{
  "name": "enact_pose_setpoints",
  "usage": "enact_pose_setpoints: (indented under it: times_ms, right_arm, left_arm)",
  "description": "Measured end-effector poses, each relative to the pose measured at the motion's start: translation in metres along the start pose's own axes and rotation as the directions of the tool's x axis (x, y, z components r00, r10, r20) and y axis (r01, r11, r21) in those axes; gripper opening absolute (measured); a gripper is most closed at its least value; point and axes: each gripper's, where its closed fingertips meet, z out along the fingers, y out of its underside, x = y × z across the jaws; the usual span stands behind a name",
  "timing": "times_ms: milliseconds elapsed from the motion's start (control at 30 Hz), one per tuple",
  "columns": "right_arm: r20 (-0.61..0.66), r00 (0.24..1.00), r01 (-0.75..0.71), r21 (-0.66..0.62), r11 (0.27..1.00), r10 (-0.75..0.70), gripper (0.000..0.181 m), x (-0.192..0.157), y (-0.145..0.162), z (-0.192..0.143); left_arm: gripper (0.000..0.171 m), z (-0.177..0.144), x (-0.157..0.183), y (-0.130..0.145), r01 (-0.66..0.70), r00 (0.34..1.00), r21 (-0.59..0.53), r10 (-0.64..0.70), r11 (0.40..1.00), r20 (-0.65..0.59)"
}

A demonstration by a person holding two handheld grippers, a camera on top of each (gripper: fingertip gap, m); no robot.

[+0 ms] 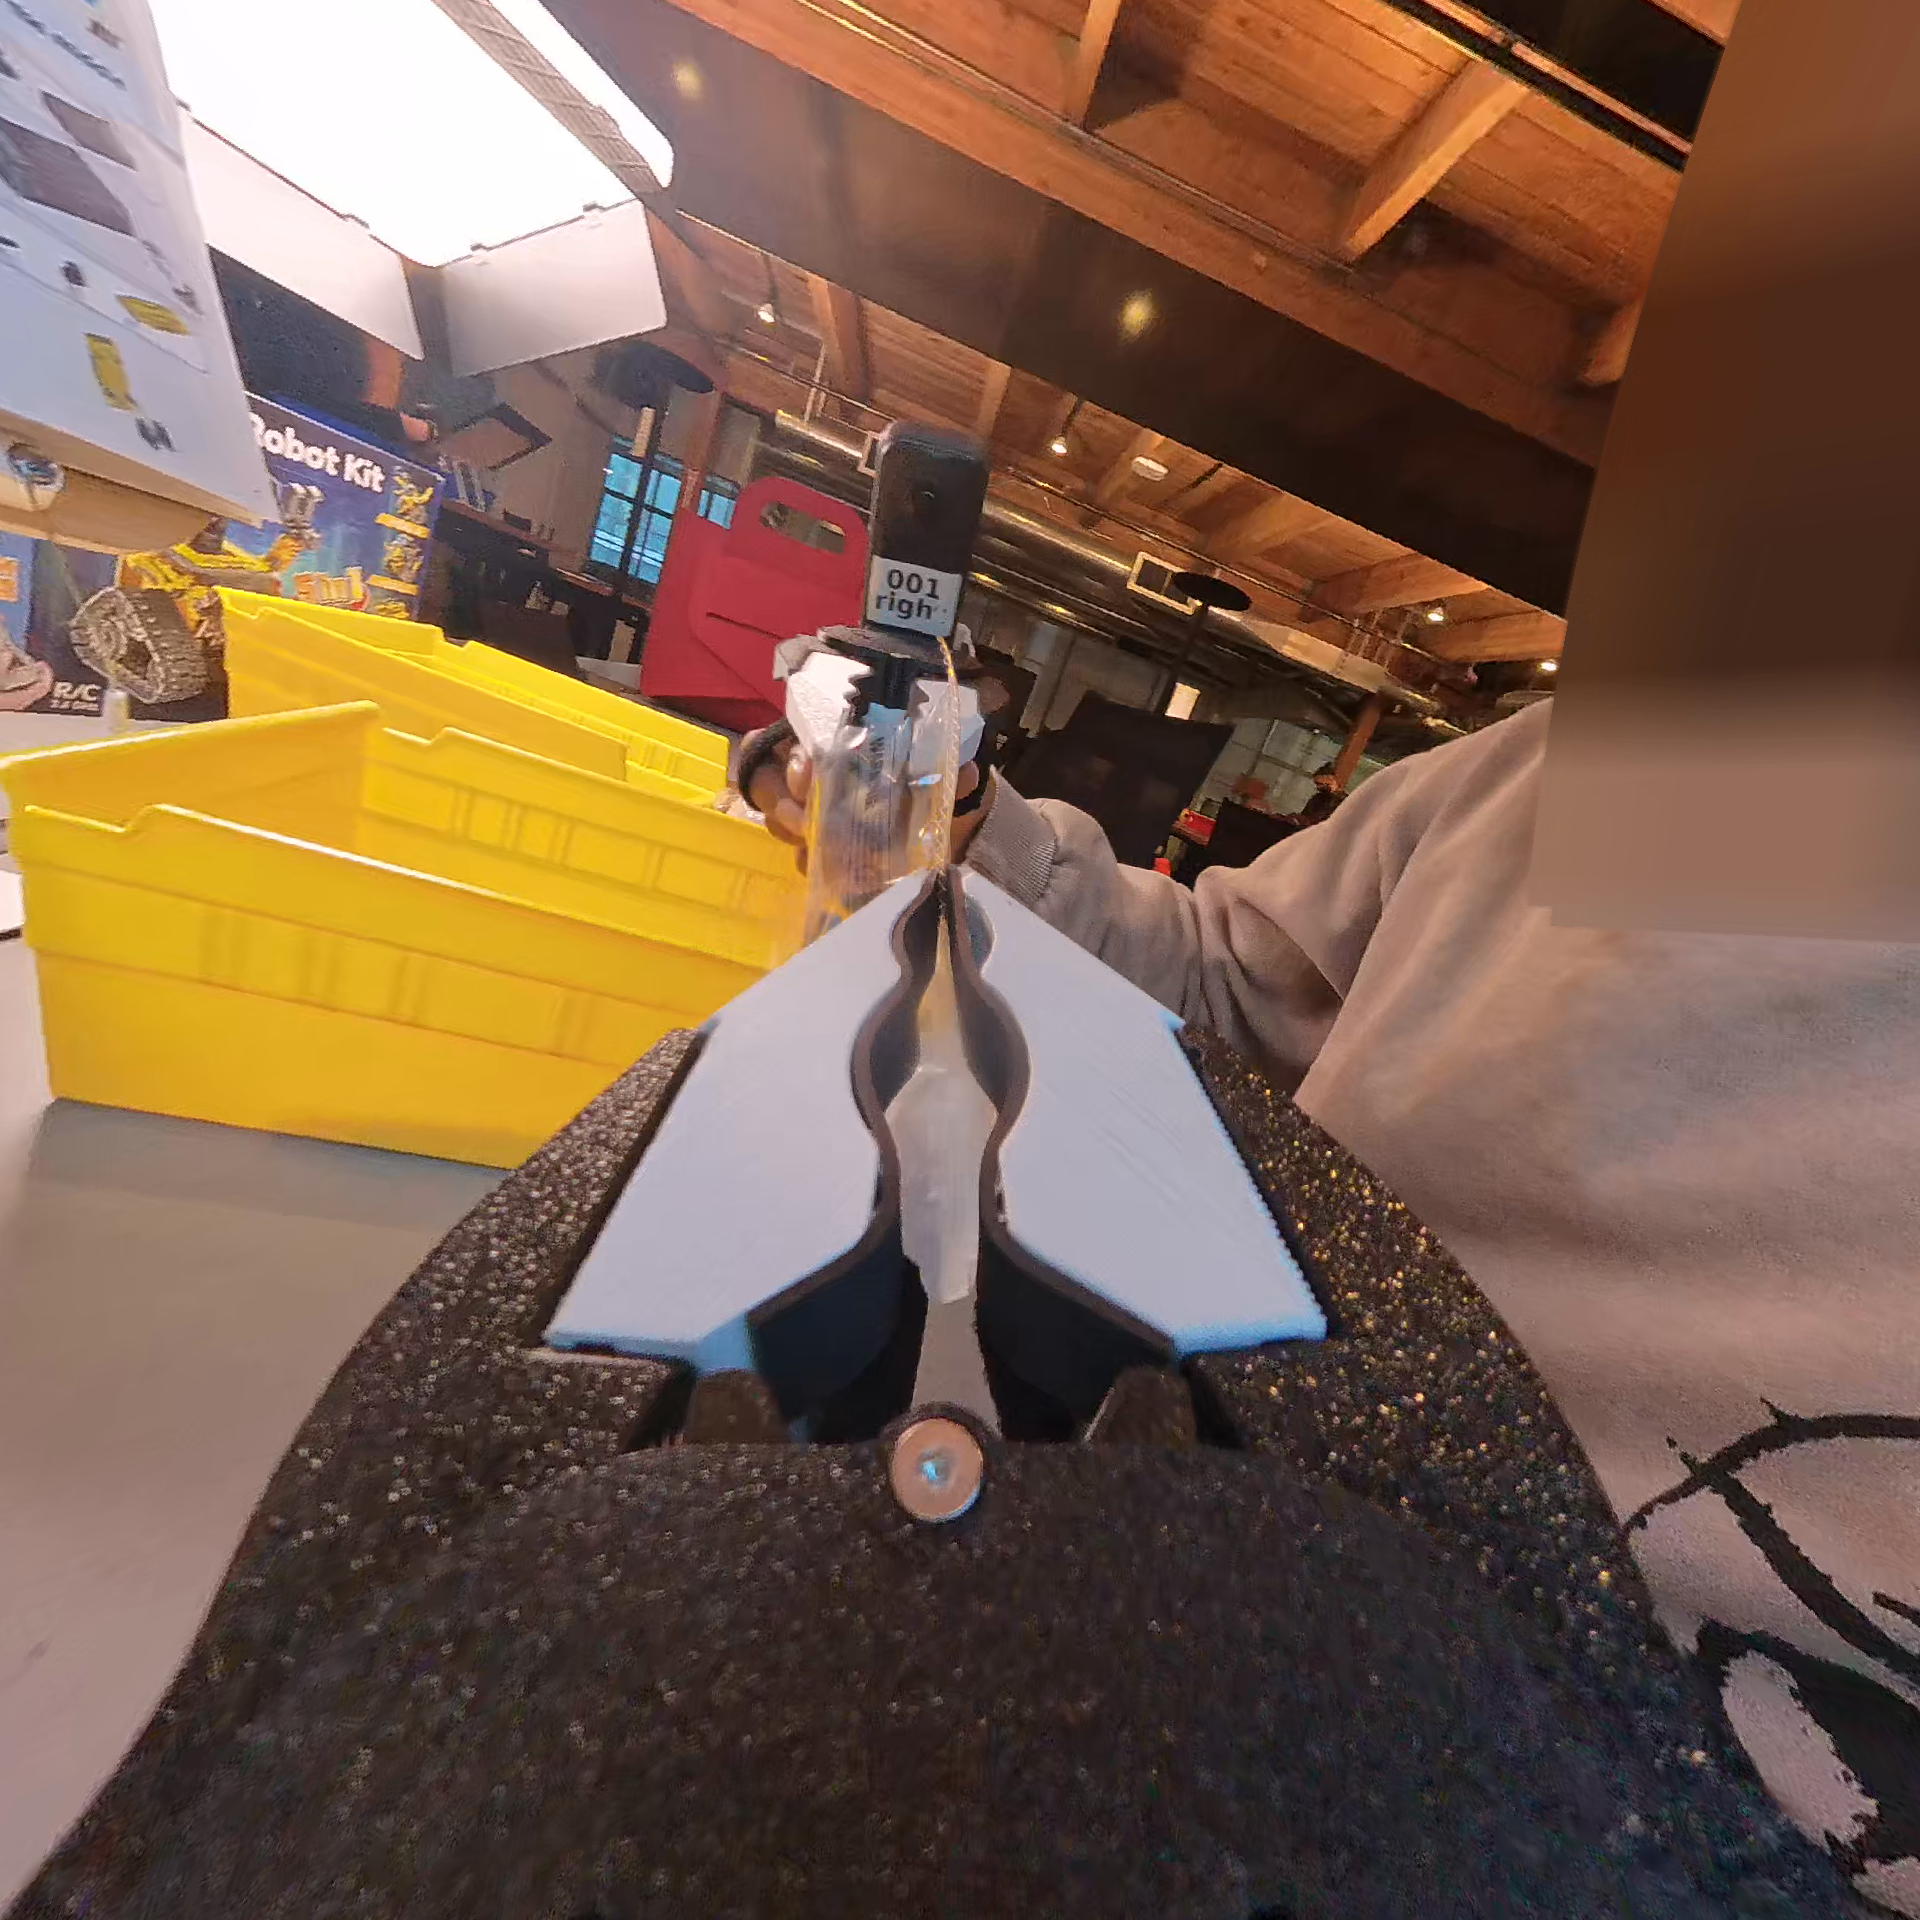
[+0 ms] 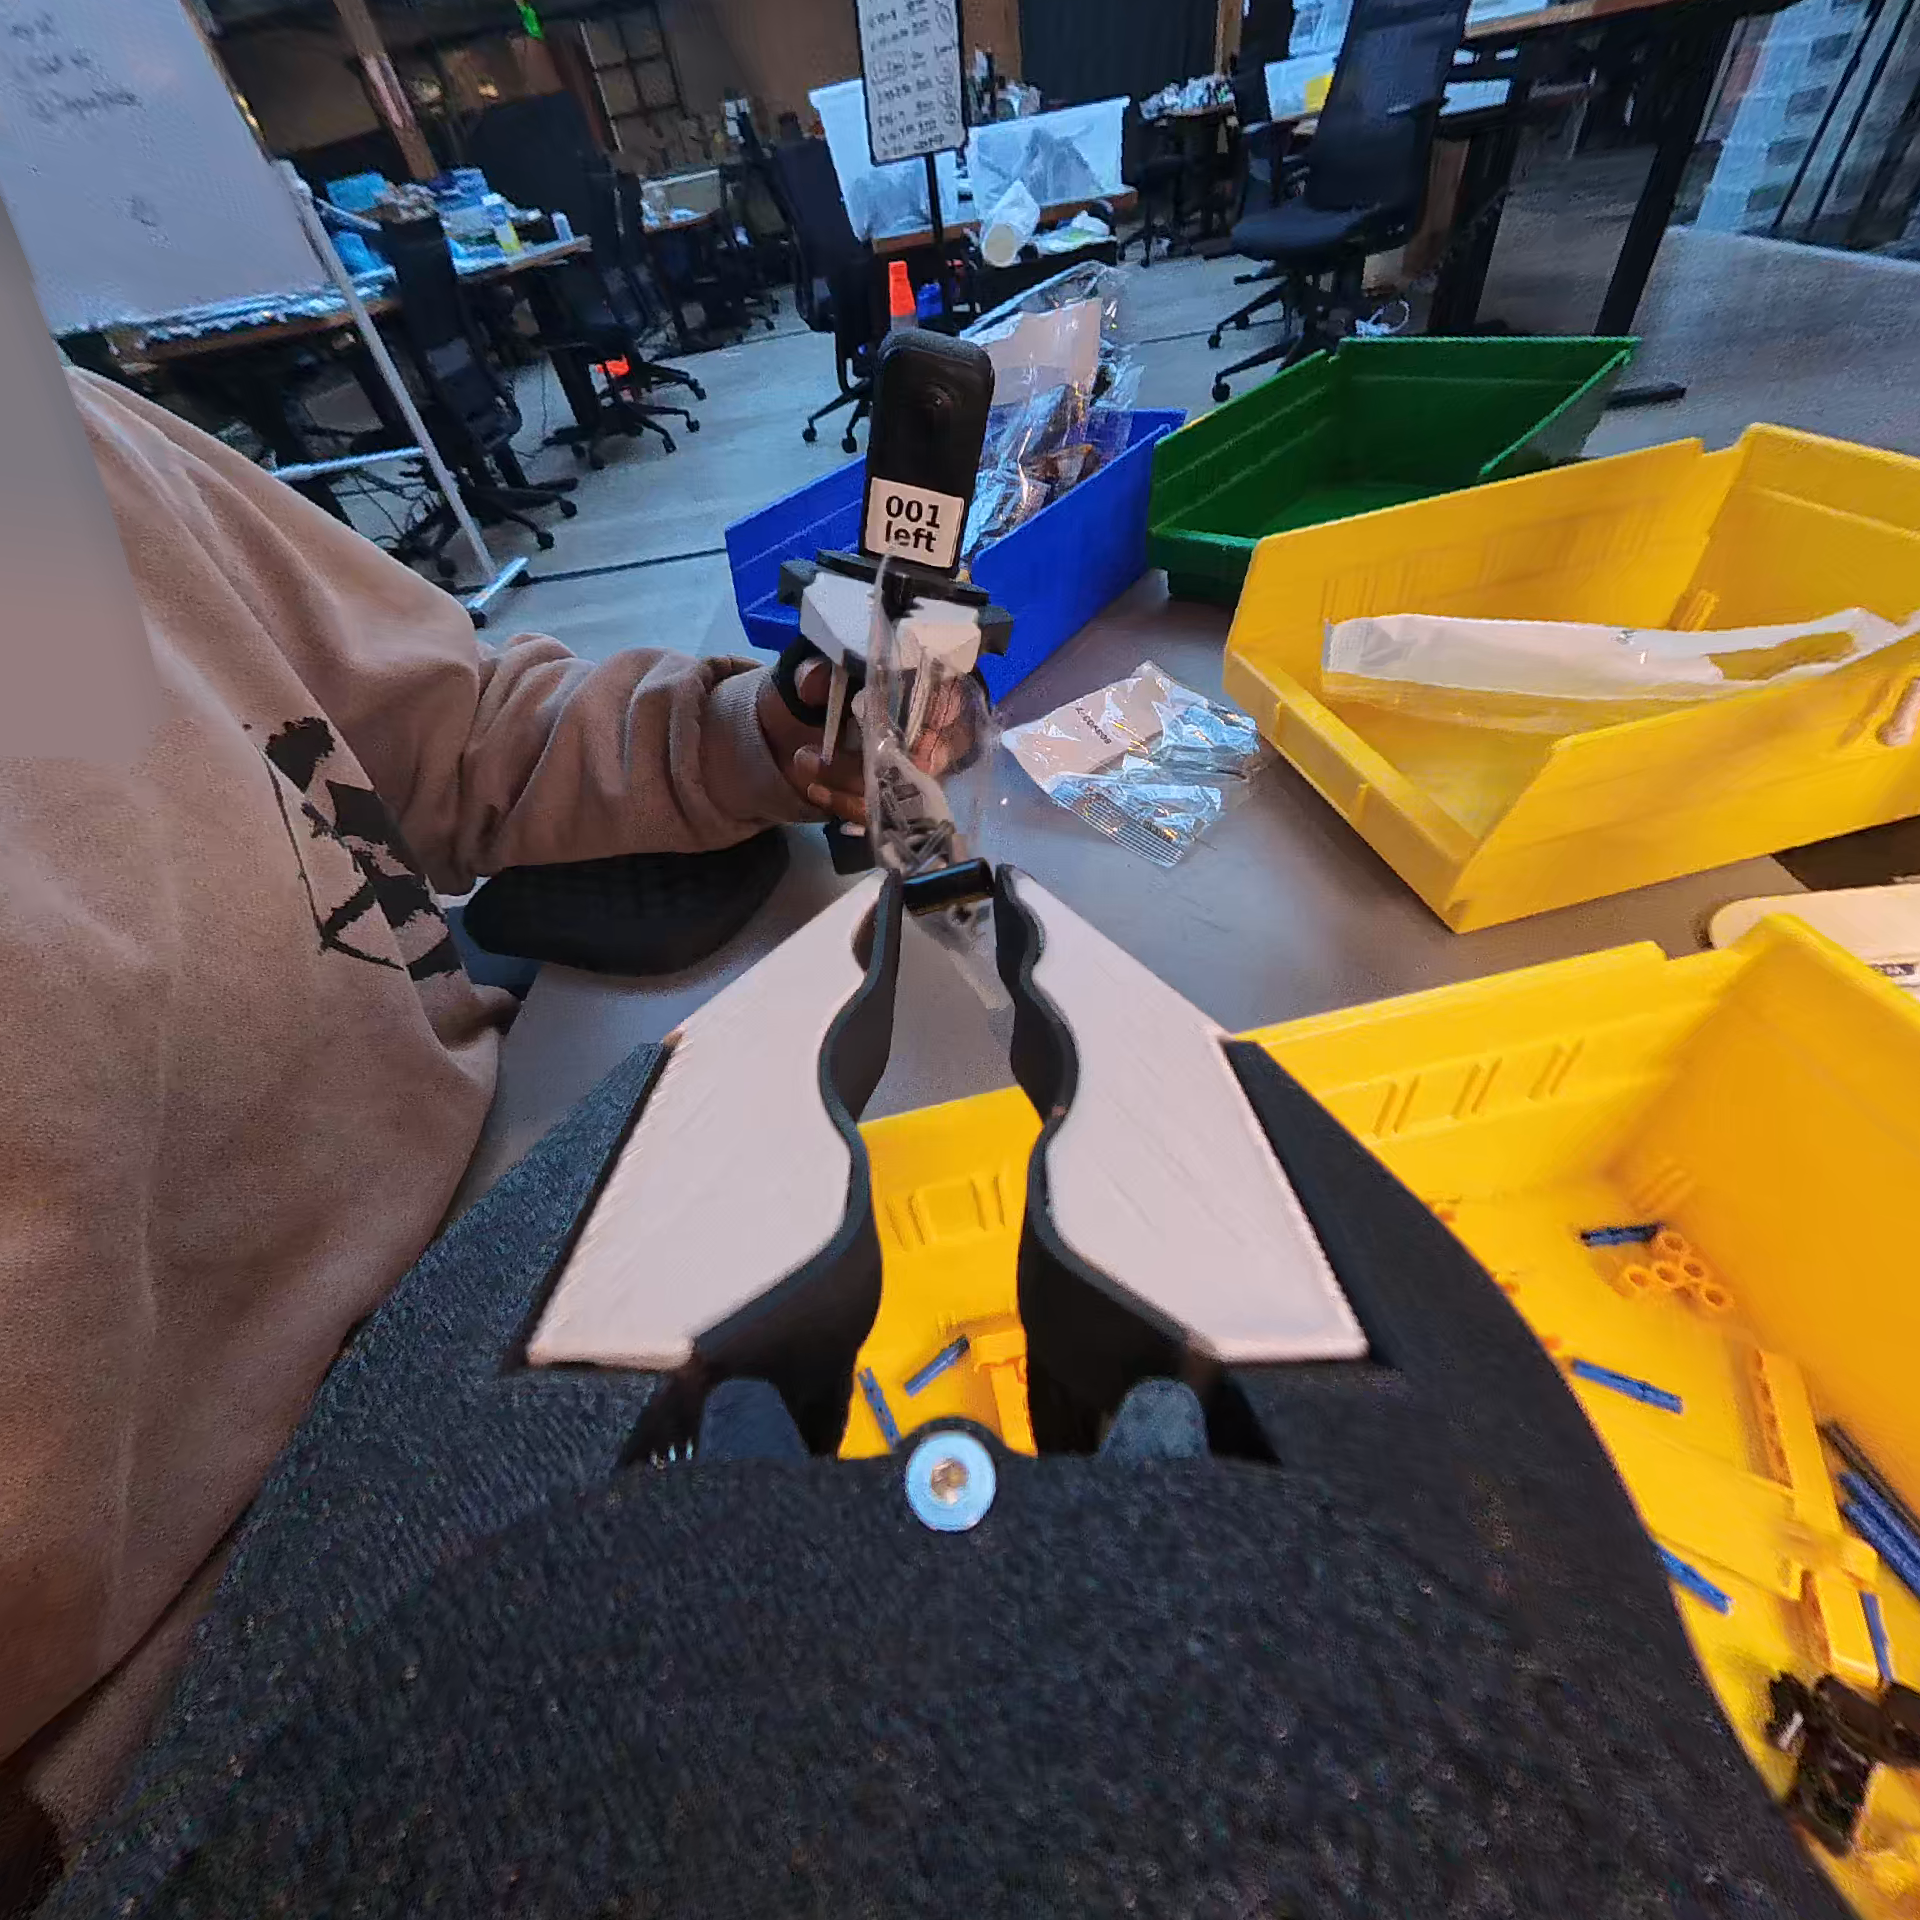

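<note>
A small clear plastic bag point(image 1: 883, 821) is stretched between my two grippers above the grey table. My left gripper point(image 1: 943, 885) is shut on one edge of the bag, and the film runs back between its fingers. My right gripper point(image 2: 945, 885) is shut on the other end, with its tips pinching a small black part point(image 2: 943, 883) inside the bag point(image 2: 902, 769). The grippers face each other, a short way apart. The right gripper point(image 1: 883, 722) shows farther off in the left wrist view, and the left gripper point(image 2: 891, 636) in the right wrist view.
A yellow bin point(image 2: 1403, 1049) holding blue and orange parts sits under my right gripper. Behind it are a second yellow bin point(image 2: 1558, 831) with a white bag, a green bin point(image 2: 1455, 405), a blue bin point(image 2: 1060, 561) and a loose clear bag point(image 2: 1143, 769). Stacked yellow bins point(image 1: 312, 987) stand left. The grippers' ends are close to 11 cm from one another.
</note>
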Motion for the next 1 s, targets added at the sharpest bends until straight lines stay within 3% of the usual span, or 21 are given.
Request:
enact_pose_setpoints:
  times_ms: [333,633,900,1000]
  right_arm:
    - [-0.035,0.985,0.169,-0.005,0.986,-0.169,0.017,-0.012,-0.002,0.019]
    - [-0.043,0.985,0.165,0.004,0.986,-0.165,0.023,-0.015,0.004,0.031]
    - [-0.127,0.981,0.154,0.042,0.987,-0.148,0.028,0.001,-0.004,0.008]
    - [-0.266,0.947,0.168,-0.061,0.984,-0.178,0.028,0.027,0.002,-0.018]
  left_arm:
    - [0.000,0.008,0.013,0.007,0.001,0.996,-0.012,-0.002,1.000,-0.090]
    - [0.000,0.008,0.014,0.005,0.011,0.995,0.003,-0.011,1.000,-0.094]
    - [0.000,0.007,0.013,0.005,0.012,0.996,0.008,-0.011,1.000,-0.091]
    - [0.000,0.007,0.012,0.005,0.013,0.996,0.007,-0.012,1.000,-0.091]
